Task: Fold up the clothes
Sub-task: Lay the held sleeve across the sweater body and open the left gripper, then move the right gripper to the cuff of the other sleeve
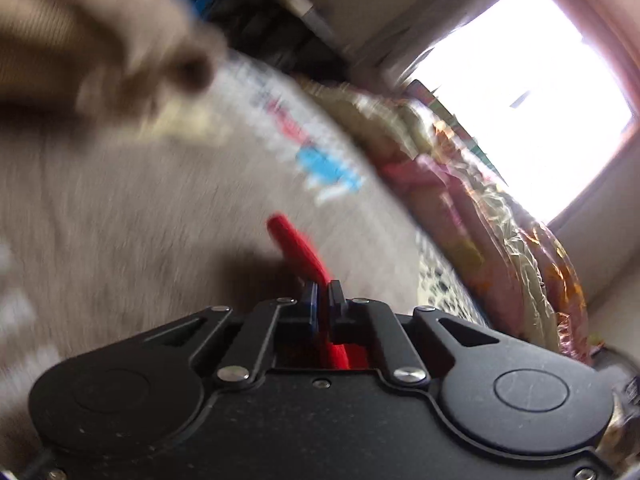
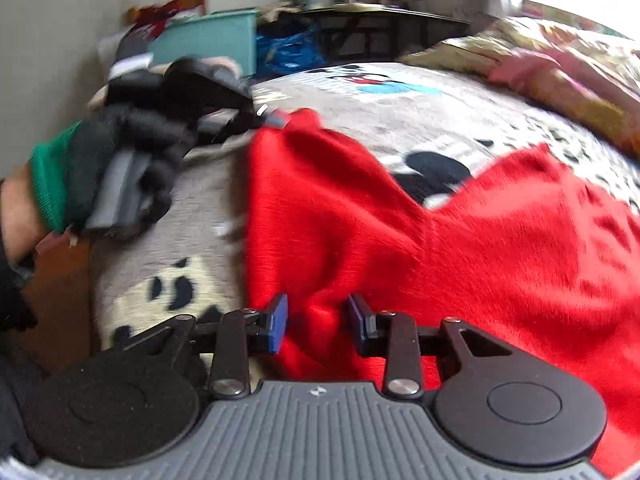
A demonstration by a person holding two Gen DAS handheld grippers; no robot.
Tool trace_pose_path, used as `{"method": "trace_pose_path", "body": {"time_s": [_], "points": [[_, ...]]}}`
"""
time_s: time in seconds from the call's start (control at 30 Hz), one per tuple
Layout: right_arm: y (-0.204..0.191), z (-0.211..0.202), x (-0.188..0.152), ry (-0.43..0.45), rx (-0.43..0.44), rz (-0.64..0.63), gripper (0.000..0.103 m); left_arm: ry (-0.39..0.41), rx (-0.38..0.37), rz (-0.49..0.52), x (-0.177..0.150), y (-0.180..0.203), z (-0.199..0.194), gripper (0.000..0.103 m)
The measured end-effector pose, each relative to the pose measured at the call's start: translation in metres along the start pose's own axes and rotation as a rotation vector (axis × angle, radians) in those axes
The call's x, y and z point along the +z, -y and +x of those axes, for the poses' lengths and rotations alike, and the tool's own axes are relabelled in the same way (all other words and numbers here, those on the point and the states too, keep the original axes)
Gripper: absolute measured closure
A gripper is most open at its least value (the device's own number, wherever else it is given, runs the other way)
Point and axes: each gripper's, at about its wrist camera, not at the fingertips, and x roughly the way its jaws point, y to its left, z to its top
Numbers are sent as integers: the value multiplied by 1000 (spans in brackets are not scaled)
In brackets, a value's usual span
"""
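Nearly closed, the left gripper (image 1: 323,294) is pinched on a thin edge of one fuzzy red garment (image 2: 440,240). A bunched fold of the same cloth is gathered between the right gripper's (image 2: 317,322) two blue pads, set partly apart. The garment is spread over a grey printed blanket (image 2: 400,120) on the bed.

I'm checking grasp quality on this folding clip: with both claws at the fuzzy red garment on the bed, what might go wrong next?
1. The left claw pinches only a thin edge of the fuzzy red garment; a pull might tear it free.
2. The right claw has a fabric bunch between its blue pads, and the grip looks loose, so it may slip out.
3. The garment lies bunched on the grey printed blanket, so creases may get folded in.
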Motion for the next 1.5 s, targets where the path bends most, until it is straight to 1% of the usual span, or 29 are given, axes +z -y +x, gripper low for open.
{"method": "trace_pose_path", "body": {"time_s": [0.03,0.1,0.13,0.17,0.2,0.23,0.27,0.3,0.33,0.4,0.43,0.5,0.53,0.6,0.63,0.67,0.7,0.73,0.77,0.8,0.87,0.93,0.97,1.03,1.17,1.27,1.37,1.43,1.5], "points": [[-3,-2,-2,-2,-1,-19,68,1,23,21,0,1,1,99],[-6,-4,-8,-5,-19,-35,67,-73,112,5,-4,-9,14,99],[-8,-6,-9,2,-25,-24,67,-76,125,-16,-4,-12,14,94],[-10,-7,-9,9,-31,-12,67,-68,142,-18,-4,-12,12,94],[-13,-8,-9,15,-33,-9,66,-39,172,26,-1,-2,7,92],[-18,-6,-9,21,-29,-19,60,-5,191,81,2,9,1,88],[-22,-6,-10,25,-22,-28,48,32,174,150,2,21,-6,88],[-25,-6,-12,28,-17,-38,46,39,126,186,2,31,-9,88],[-27,-2,-12,29,-28,-53,46,6,56,203,1,38,-9,88],[-29,4,-12,34,-42,-66,45,-131,-81,273,-11,51,5,88],[-25,3,-11,38,-29,-33,45,-201,-123,316,-19,57,12,88],[-19,0,-11,43,-5,23,45,-298,-53,400,-40,61,32,88],[-19,0,-10,41,-4,23,45,-281,-40,436,-46,62,37,85],[-23,-2,-12,39,-11,11,45,-258,-18,463,-47,69,39,84],[-24,-4,-12,41,-16,6,46,-213,-16,473,-43,76,32,82],[-25,-6,-13,44,-20,6,46,-175,-20,488,-40,82,26,81],[-25,-8,-14,50,-19,16,46,-166,-41,506,-39,88,23,81],[-24,-8,-15,55,-17,29,46,-191,-42,502,-42,89,26,76],[-23,-9,-16,60,-16,41,46,-240,-8,488,-46,87,35,66],[-23,-9,-17,64,-15,47,45,-271,17,484,-50,84,42,64],[-26,-15,-19,67,-17,36,46,-249,29,510,-55,83,45,62],[-23,-29,-22,78,-6,59,47,-208,29,521,-51,100,34,63],[-18,-38,-26,87,0,83,50,-174,-3,538,-51,106,25,62],[2,-60,-38,115,0,154,50,-153,-55,558,-58,115,13,62],[69,-119,-80,222,-67,393,50,-190,-193,577,-84,142,10,62],[132,-168,-120,353,-157,621,49,-224,-324,675,-117,177,-5,62],[190,-198,-150,428,-271,787,49,-252,-478,787,-157,217,-33,62],[230,-206,-162,441,-325,866,50,-296,-588,828,-186,241,-45,62],[266,-201,-162,418,-354,894,50,-354,-670,871,-216,261,-55,62]]}}
